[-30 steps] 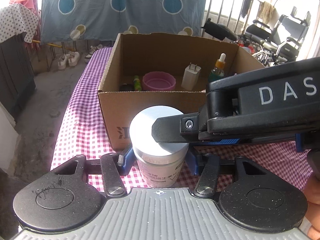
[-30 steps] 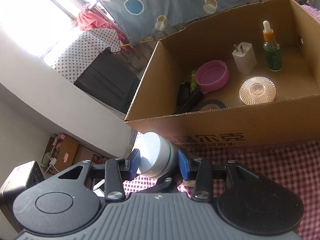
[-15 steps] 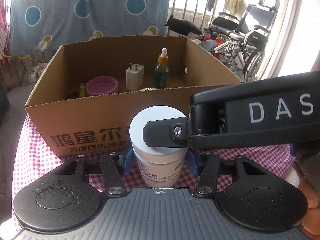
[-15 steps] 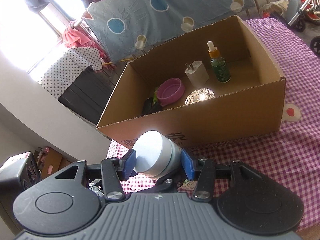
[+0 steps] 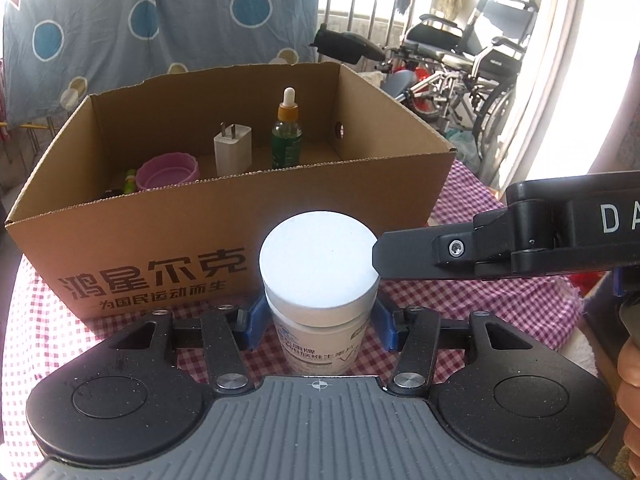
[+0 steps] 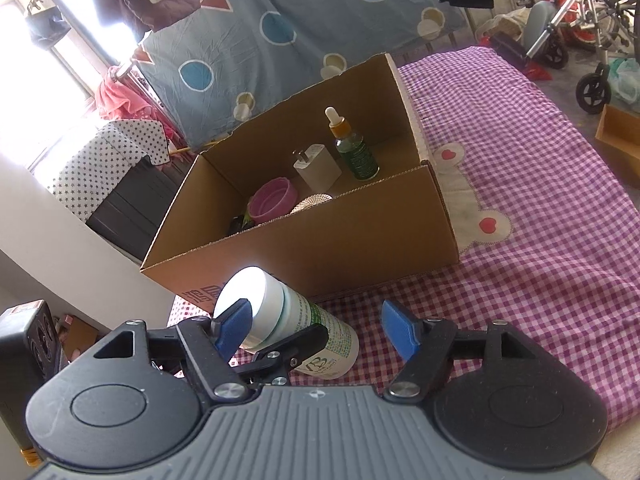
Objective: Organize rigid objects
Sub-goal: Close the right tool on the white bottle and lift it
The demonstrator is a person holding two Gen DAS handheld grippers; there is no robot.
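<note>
A white jar with a white lid [image 5: 319, 256] stands between the blue pads of my left gripper [image 5: 318, 318], which is shut on its body, in front of the cardboard box [image 5: 224, 236]. In the right wrist view the same jar [image 6: 288, 320] sits by my right gripper's left pad [image 6: 234, 326]. My right gripper [image 6: 316, 328] is open and empty; its finger [image 5: 424, 252] shows in the left wrist view just right of the lid. The box [image 6: 348, 236] holds a green dropper bottle [image 5: 286, 132], a white plug [image 5: 233, 150] and a pink bowl [image 5: 168, 170].
The box and jar are on a pink checked cloth [image 6: 520, 240]. A clear patterned dish [image 6: 312, 203] lies in the box. Wheelchairs [image 5: 472, 64] stand to the back right, a blue spotted sheet [image 5: 160, 16] hangs behind, and a dark cabinet [image 6: 132, 208] is left of the table.
My right gripper has opened, let go of the jar lid and drawn back to the right. My left gripper still holds the jar; both views have swung right relative to the box.
</note>
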